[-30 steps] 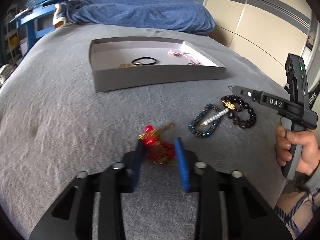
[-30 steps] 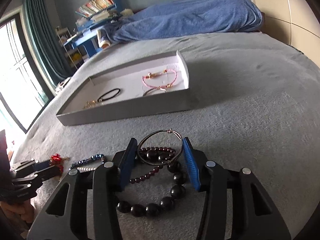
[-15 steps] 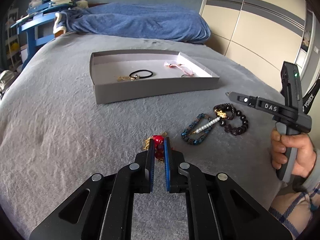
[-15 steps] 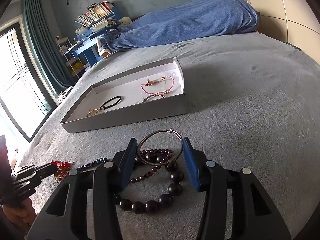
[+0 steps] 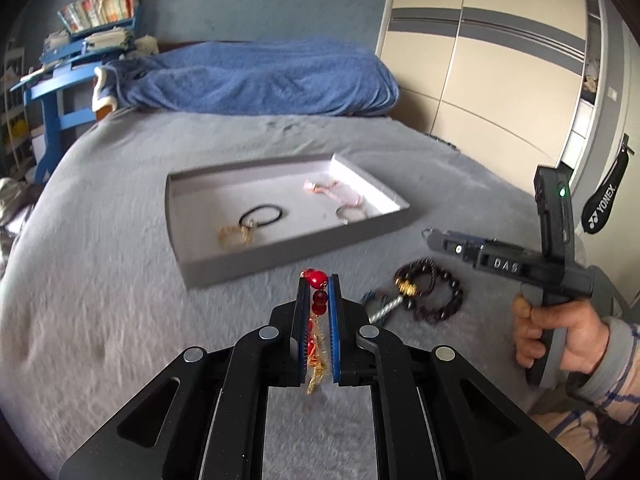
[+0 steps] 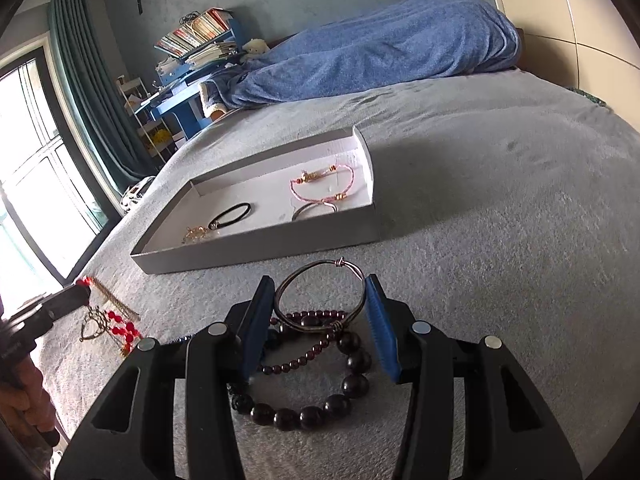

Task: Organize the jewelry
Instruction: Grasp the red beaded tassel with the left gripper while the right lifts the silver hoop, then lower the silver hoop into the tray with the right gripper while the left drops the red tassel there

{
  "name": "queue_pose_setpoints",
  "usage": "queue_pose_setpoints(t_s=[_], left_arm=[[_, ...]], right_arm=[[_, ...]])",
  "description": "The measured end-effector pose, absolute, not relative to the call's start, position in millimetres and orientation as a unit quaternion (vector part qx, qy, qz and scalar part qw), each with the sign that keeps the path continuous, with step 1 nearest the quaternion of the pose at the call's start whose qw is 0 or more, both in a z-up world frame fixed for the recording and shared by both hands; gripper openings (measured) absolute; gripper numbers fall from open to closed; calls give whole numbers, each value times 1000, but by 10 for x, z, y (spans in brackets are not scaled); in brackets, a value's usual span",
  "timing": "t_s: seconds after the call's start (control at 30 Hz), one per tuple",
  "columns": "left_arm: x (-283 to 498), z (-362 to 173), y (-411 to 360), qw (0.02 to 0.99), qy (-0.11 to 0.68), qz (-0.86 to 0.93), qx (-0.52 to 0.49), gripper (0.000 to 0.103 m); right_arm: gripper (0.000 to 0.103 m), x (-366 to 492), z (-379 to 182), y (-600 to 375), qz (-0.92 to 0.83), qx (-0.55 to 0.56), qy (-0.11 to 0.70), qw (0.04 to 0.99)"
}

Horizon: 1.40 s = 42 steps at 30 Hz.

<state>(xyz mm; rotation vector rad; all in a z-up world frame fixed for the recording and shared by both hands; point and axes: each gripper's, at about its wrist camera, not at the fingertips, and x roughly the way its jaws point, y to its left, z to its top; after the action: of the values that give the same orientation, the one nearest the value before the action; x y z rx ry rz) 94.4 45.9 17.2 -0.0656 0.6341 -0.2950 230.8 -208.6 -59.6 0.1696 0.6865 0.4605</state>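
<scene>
My left gripper [image 5: 319, 280] is shut on a red-bead and gold necklace [image 5: 318, 308], lifted off the grey bedspread; its chain dangles in the right wrist view [image 6: 114, 322]. My right gripper [image 6: 320, 292] holds a metal wire bangle [image 6: 320, 296] between its blue pads, above a dark bead bracelet [image 6: 304, 408] and a thin garnet strand [image 6: 308, 354]. The grey tray [image 5: 280, 258] lies ahead, holding a black hair tie [image 5: 262, 216], a gold piece [image 5: 234, 236], a pink cord bracelet [image 5: 332, 192] and a ring. The tray also shows in the right wrist view [image 6: 256, 248].
A blue blanket [image 5: 256, 78] lies at the bed's head. A blue desk [image 5: 52, 92] with books stands far left. Wardrobe doors [image 5: 500, 68] are on the right. A blue-and-pearl strand [image 5: 384, 308] and dark beads [image 5: 432, 296] lie beside the right gripper.
My left gripper closed on the red necklace and lifted it off the bed toward the tray. My right gripper kept hold of the bangle and barely moved.
</scene>
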Motion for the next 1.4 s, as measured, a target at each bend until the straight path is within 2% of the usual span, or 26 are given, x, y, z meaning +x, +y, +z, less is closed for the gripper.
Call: queue_pose_setpoints(t_s=[0.93, 1.17, 1.4], left_arm=[[1648, 1210, 505, 962, 230, -144, 15, 9], [1914, 1204, 566, 962, 237, -135, 13, 9], [2143, 931, 598, 957, 264, -121, 7, 9]], right_arm=[[46, 2646, 158, -1832, 256, 29, 283, 924], [46, 2870, 101, -1631, 261, 1, 299, 918], [46, 3110, -122, -1435, 265, -19, 333, 905]])
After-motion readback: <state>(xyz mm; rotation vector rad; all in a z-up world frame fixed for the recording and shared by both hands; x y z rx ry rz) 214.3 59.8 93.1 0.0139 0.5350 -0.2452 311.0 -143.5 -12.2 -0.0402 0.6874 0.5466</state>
